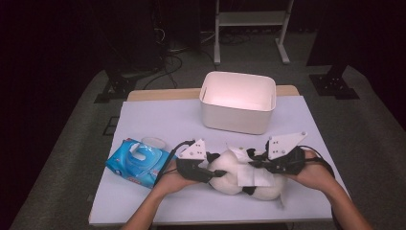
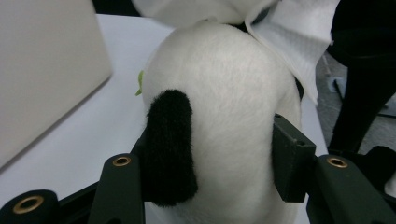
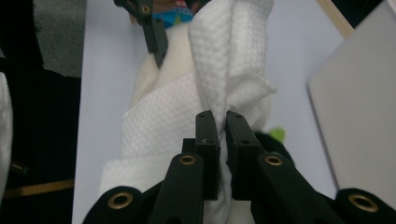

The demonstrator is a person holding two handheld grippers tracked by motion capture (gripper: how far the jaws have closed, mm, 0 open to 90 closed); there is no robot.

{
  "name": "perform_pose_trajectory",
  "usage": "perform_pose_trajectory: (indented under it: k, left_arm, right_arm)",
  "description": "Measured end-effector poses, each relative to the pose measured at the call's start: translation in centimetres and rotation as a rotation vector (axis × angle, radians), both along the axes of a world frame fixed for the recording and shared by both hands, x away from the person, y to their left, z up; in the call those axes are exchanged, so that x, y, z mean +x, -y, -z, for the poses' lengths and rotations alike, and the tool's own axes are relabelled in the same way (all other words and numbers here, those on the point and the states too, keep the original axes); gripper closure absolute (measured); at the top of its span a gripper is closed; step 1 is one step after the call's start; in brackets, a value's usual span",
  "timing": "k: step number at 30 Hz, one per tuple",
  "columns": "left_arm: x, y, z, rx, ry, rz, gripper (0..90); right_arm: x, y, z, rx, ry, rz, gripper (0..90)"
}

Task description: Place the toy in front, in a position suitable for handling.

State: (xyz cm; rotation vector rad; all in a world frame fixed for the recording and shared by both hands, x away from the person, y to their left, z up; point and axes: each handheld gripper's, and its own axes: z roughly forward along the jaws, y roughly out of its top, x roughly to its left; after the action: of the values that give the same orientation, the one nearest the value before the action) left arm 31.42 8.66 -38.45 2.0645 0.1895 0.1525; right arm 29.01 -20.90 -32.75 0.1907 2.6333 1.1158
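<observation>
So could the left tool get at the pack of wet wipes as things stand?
Probably not right away. The left tool has its jaws around the plush panda, so it would have to let go first. The pack of wet wipes lies just beside that hand on the table, with nothing between them.

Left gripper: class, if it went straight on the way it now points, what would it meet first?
The left gripper would push straight into the plush panda, whose white body already sits between its jaws. Beyond that lies the white wipe, probably next.
</observation>
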Motion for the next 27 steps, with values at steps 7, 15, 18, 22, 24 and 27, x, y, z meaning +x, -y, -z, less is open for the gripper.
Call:
perform_pose_trajectory:
  k: [7, 15, 18, 22, 24, 27]
  left_arm:
    - [-0.6, -0.4, 0.3, 0.021, -0.017, 0.004, 43.9]
    - [-0.9, -0.3, 0.4, 0.027, -0.016, 0.013, 42.6]
    - [-1.0, -0.2, 0.3, 0.044, -0.006, 0.010, 42.5]
    - [-0.9, -0.3, 0.4, 0.034, -0.008, 0.014, 42.4]
    - [-1.1, -0.1, 0.3, 0.033, 0.002, 0.016, 42.1]
    - [-1.2, 0.0, 0.2, 0.040, 0.011, 0.017, 42.0]
  right_arm:
    - [-1.1, 3.8, -0.6, -0.016, 0.001, 0.076, 84.3]
    - [-0.7, 2.7, 0.1, 0.030, -0.011, 0.061, 84.3]
    - [-0.1, 0.9, 0.5, 0.025, -0.016, 0.019, 84.3]
    - [0.2, 0.8, 0.5, 0.035, -0.036, 0.010, 84.0]
    - [0.3, 1.8, 0.6, 0.064, -0.067, 0.014, 84.1]
    - [-0.2, 3.8, 0.6, 0.091, -0.078, 0.045, 84.1]
